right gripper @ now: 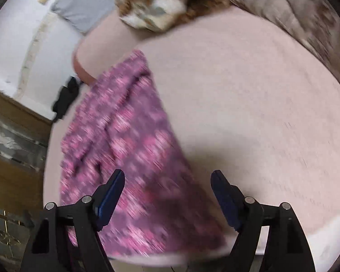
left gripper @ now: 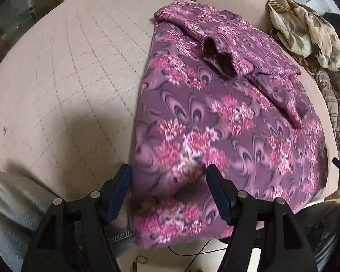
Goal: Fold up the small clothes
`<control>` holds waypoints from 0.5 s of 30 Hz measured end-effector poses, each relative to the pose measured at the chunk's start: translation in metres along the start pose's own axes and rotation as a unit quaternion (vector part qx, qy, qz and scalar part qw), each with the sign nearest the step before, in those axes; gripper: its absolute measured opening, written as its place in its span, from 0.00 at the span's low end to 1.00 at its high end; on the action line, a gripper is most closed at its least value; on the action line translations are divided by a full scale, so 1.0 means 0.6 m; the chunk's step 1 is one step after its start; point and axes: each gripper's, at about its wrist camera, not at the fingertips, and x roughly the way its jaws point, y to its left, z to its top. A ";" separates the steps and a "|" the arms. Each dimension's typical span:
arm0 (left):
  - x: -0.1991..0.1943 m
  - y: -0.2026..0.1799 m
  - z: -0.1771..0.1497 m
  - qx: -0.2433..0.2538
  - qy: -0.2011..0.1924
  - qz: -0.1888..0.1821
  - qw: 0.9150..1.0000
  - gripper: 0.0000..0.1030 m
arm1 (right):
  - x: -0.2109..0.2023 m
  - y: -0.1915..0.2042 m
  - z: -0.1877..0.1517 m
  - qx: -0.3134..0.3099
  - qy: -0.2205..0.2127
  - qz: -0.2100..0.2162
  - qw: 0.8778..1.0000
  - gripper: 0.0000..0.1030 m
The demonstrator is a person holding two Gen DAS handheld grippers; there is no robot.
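Lengthwise, the purple garment with pink floral print (left gripper: pixel 215 117) ran away from the person across the pale pink quilted bench top (left gripper: pixel 68 68), its near hem spilling over the bench's front edge and its far end, with the sleeves already turned in over the body, lying towards the back. That long axis was what the coming move appeared to depend on: a fold bringing the near hem up towards the far end would have to travel along it.

From the left wrist view, the left gripper (left gripper: pixel 168 183) hung above the hem at the garment's left-hand side. Its fingers (left gripper: pixel 121 185) were spread wide with nothing between them; the left finger sat just outside the cloth's left edge and the right finger over the print, so the edge lay inside the gap.

The right wrist view was badly blurred, but the right gripper (right gripper: pixel 167 188) was likewise wide open and empty. Through it, the same garment (right gripper: pixel 124 140) slanted up and to the left, and its right edge passed between the two fingers, leaving bare bench beneath the right finger. Whether either gripper touched the fabric could not be told.

Each gripper therefore seemed to be at its own corner of the near hem, neither clearly closer than the other. Judging by this, the step in hand was the approach to a two-handed grasp of the hem.

A crumpled cream cloth with a leaf pattern (left gripper: pixel 306 34) lay at the far right, beside the garment and not touching it.
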 end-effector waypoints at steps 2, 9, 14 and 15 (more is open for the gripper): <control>-0.001 0.000 -0.009 -0.001 0.000 -0.005 1.000 0.60 | 0.001 -0.014 -0.017 0.011 0.018 0.000 1.000 0.79; 0.013 0.004 -0.010 -0.015 0.008 -0.001 1.000 0.48 | 0.057 0.013 -0.054 -0.023 0.103 -0.097 0.990 0.47; 0.006 -0.007 -0.023 0.012 -0.001 0.038 0.999 0.11 | 0.059 0.009 -0.058 -0.026 0.102 -0.132 0.986 0.19; 0.003 -0.007 -0.022 0.013 0.002 0.023 1.000 0.06 | 0.057 0.008 -0.058 -0.024 0.102 -0.132 0.986 0.10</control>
